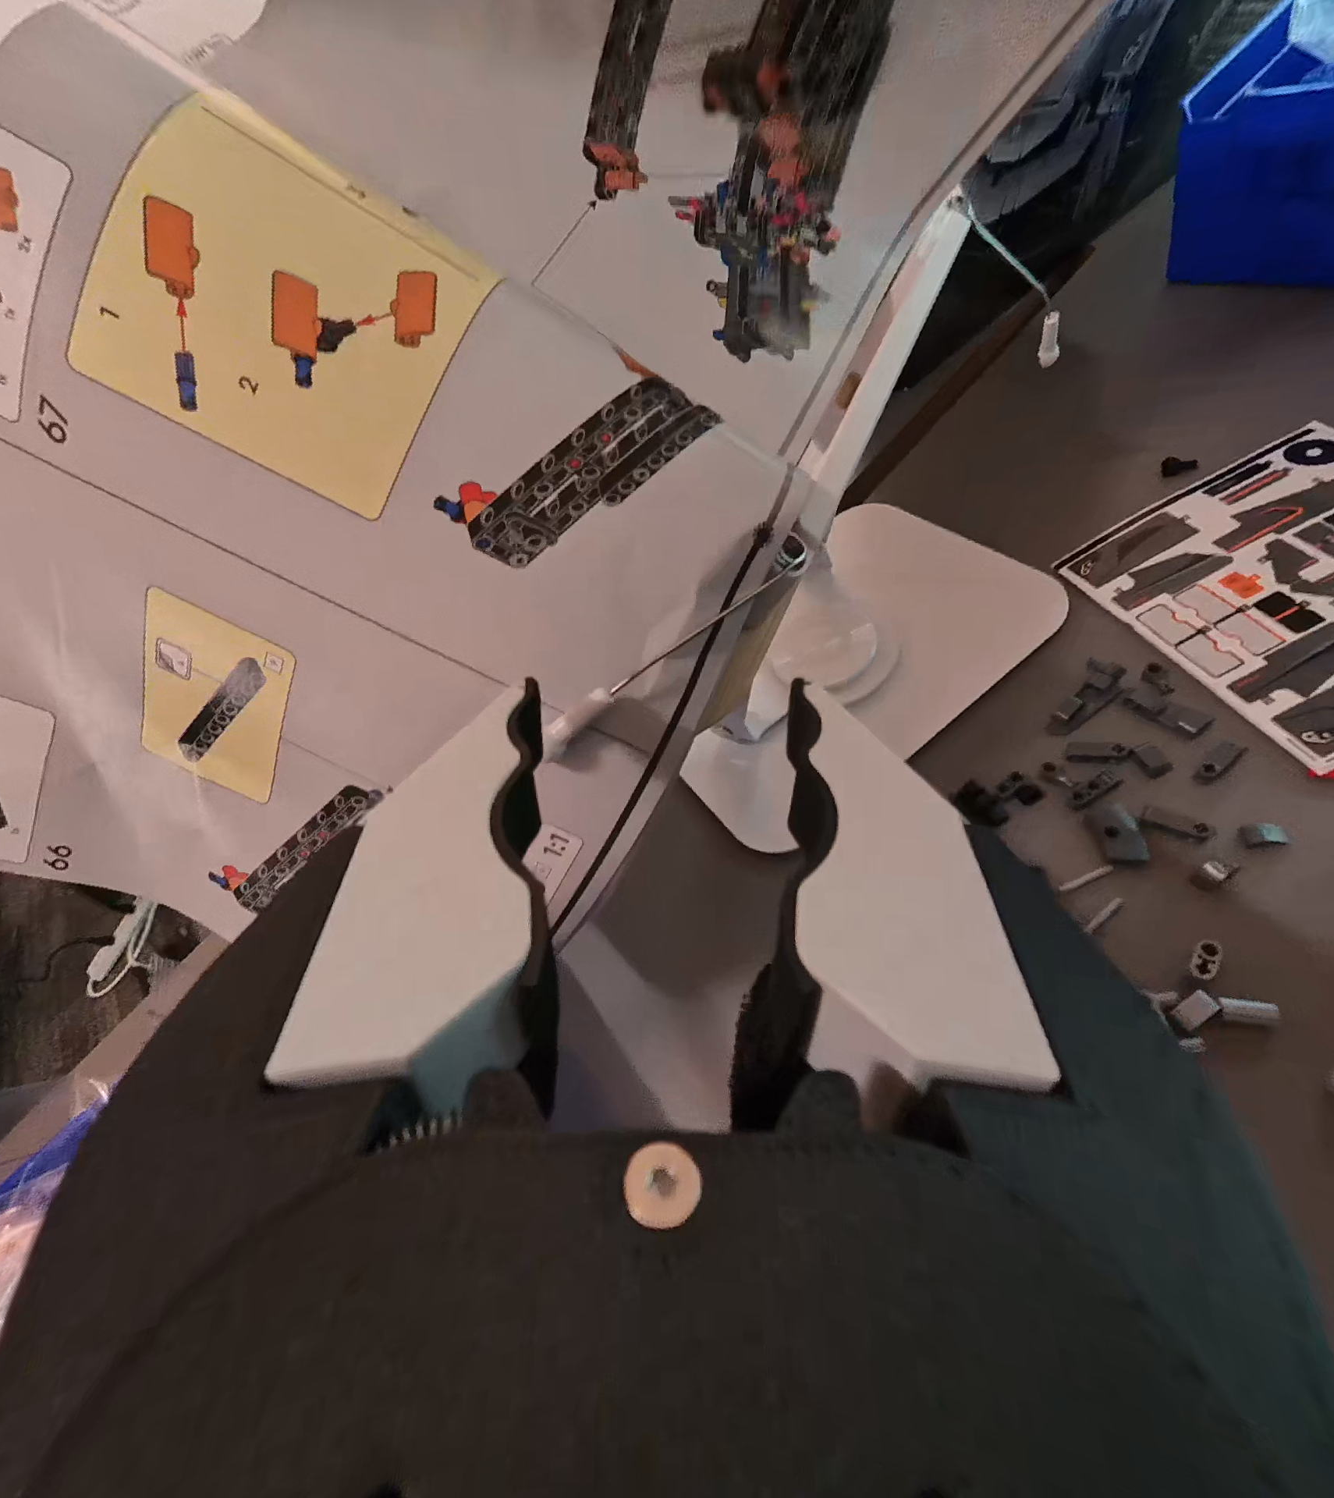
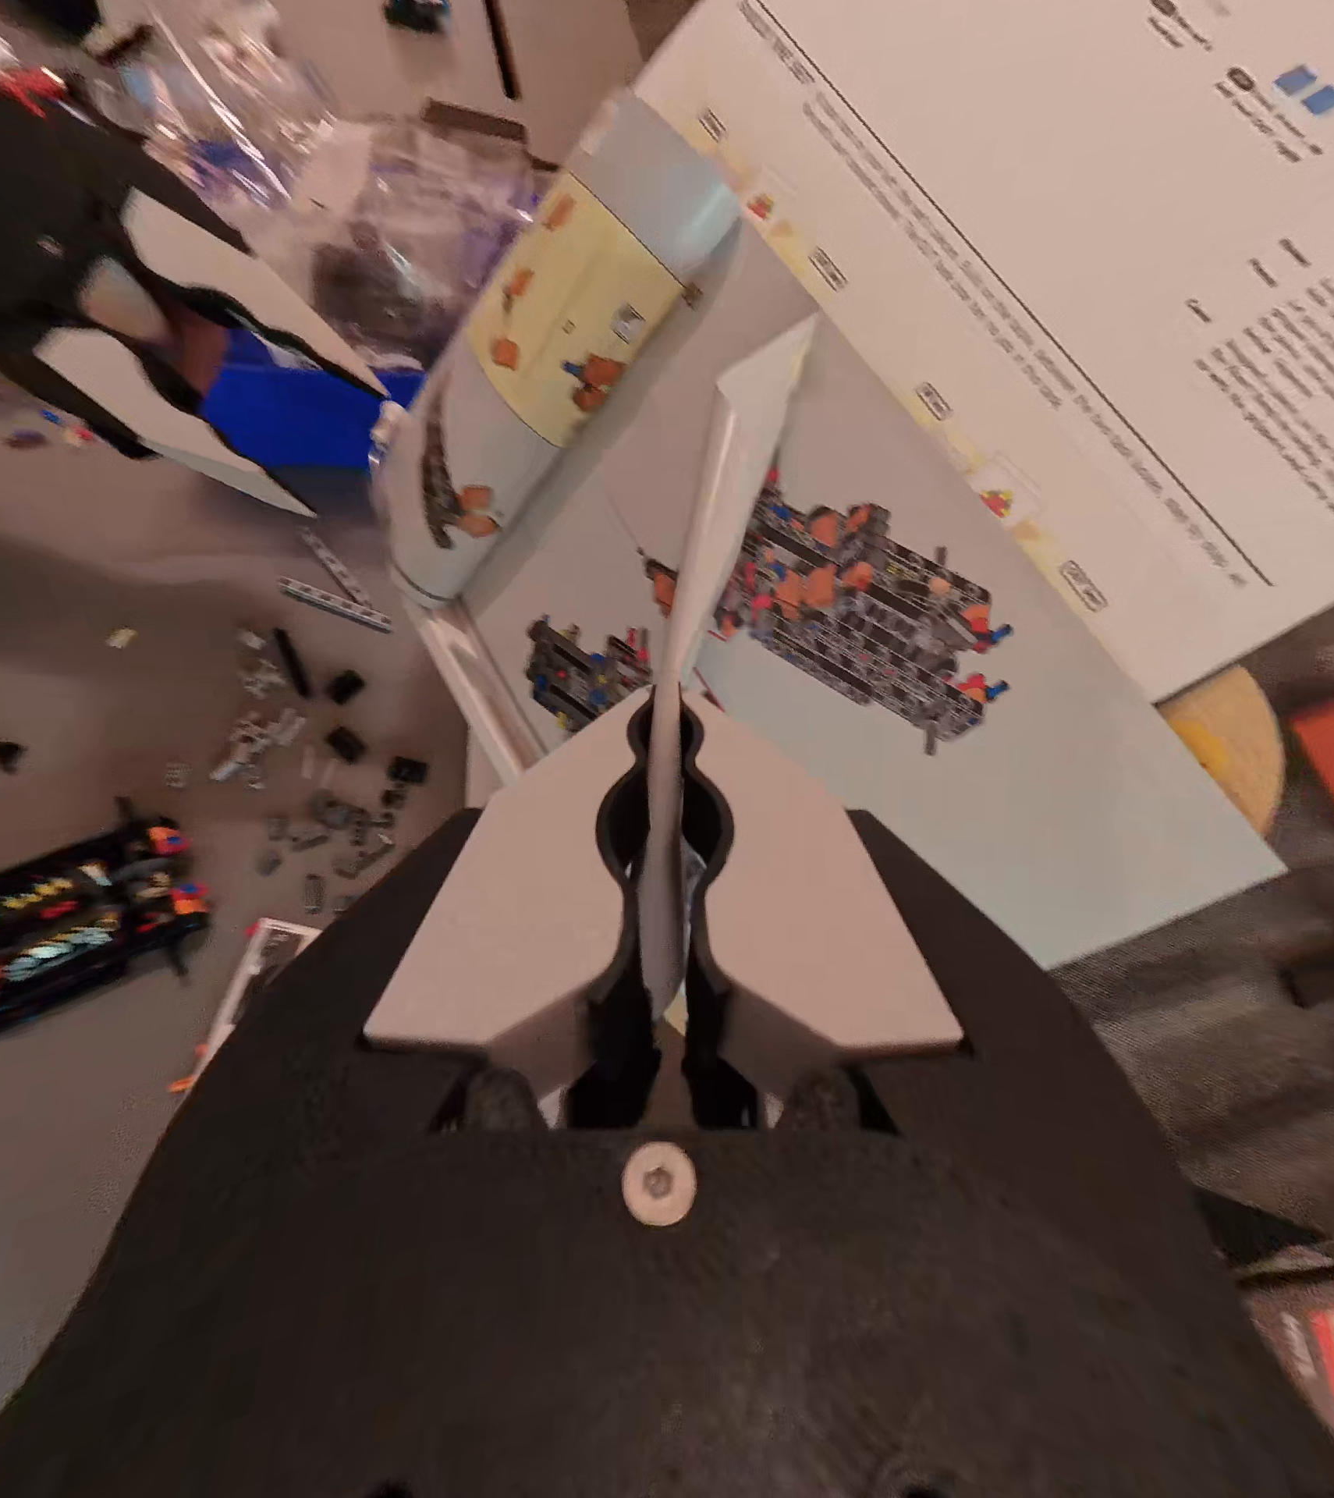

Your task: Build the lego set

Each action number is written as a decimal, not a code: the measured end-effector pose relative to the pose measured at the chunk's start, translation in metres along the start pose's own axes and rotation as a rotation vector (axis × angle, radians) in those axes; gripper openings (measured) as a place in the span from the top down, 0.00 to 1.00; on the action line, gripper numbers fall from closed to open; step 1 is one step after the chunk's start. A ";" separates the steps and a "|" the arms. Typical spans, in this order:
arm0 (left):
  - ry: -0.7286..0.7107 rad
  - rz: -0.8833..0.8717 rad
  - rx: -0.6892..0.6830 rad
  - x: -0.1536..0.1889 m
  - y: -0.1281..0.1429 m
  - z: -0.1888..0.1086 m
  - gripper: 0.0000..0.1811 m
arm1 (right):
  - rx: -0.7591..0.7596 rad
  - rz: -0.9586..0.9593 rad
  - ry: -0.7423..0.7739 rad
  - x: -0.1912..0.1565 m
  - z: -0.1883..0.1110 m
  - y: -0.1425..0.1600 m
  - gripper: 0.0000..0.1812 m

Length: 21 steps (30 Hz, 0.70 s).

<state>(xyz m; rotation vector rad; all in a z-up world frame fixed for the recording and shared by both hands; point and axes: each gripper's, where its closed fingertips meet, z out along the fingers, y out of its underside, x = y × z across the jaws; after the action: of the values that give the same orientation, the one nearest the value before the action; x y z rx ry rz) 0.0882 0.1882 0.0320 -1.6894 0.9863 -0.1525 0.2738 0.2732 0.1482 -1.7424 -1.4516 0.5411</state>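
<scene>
The instruction booklet (image 1: 242, 454) stands open on a white stand (image 1: 939, 640), its left page curling toward me. My left gripper (image 1: 664, 697) is open in front of the booklet's lower edge, with nothing between its fingers. In the right wrist view my right gripper (image 2: 665, 717) is shut on a booklet page (image 2: 716, 519), which runs edge-on between the pads and up away from them. The booklet's open spread (image 2: 972, 778) lies behind it. The left gripper (image 2: 348, 454) also shows there at the upper left, open. A partly built black and orange model (image 2: 40, 932) lies at the lower left.
Loose grey and black pieces (image 1: 1134, 778) and a sticker sheet (image 1: 1255, 600) lie on the grey table to the right. A blue bin (image 1: 1296, 162) stands at the back right. More small pieces (image 2: 307, 770), clear plastic bags (image 2: 372, 203) and a printed white sheet (image 2: 1053, 284) surround the booklet. The left gripper's tips are roughly 25 centimetres from the right gripper's.
</scene>
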 end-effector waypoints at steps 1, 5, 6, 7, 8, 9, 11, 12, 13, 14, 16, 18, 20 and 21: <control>0.000 0.004 -0.015 -0.001 0.003 0.000 0.67 | 0.013 0.019 -0.041 -0.008 -0.002 -0.006 1.00; 0.002 0.044 -0.039 0.001 0.008 -0.001 0.69 | 0.092 0.116 -0.197 -0.034 -0.008 -0.036 1.00; 0.011 0.053 -0.029 0.004 0.005 -0.003 0.69 | 0.114 0.124 -0.220 -0.039 -0.008 -0.045 1.00; 0.024 0.062 -0.006 0.008 -0.001 -0.006 0.70 | 0.137 0.135 -0.253 -0.046 -0.007 -0.054 1.00; 0.027 0.065 0.018 0.010 -0.007 -0.009 0.71 | 0.150 0.157 -0.280 -0.052 -0.004 -0.062 1.00; 0.040 0.058 0.042 0.013 -0.015 -0.012 0.70 | 0.158 0.173 -0.293 -0.056 0.000 -0.070 1.00; 0.073 0.031 0.107 0.021 -0.035 -0.018 0.66 | 0.185 0.186 -0.315 -0.065 0.011 -0.087 1.00; 0.078 0.011 0.137 0.023 -0.045 -0.021 0.64 | 0.200 0.205 -0.325 -0.068 0.016 -0.094 1.00; 0.098 -0.011 0.163 0.028 -0.056 -0.022 0.60 | 0.204 0.211 -0.334 -0.073 0.022 -0.101 1.00; 0.103 -0.032 0.192 0.031 -0.067 -0.024 0.57 | 0.200 0.202 -0.332 -0.077 0.029 -0.105 1.00; 0.074 -0.045 0.236 0.031 -0.087 -0.022 0.57 | 0.189 0.185 -0.324 -0.087 0.039 -0.114 1.00; 0.137 -0.097 0.249 0.037 -0.100 -0.014 0.57 | 0.196 0.171 -0.314 -0.096 0.045 -0.122 0.98; 0.168 -0.168 0.284 0.037 -0.114 -0.008 0.56 | 0.189 0.150 -0.305 -0.105 0.048 -0.128 0.91; 0.188 -0.213 0.297 0.037 -0.120 -0.004 0.59 | 0.186 0.141 -0.295 -0.109 0.049 -0.131 0.87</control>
<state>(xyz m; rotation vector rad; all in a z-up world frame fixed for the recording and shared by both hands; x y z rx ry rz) 0.1724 0.1643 0.1214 -1.5196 0.8695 -0.5802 0.1292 0.1885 0.2044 -1.6750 -1.4286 1.0119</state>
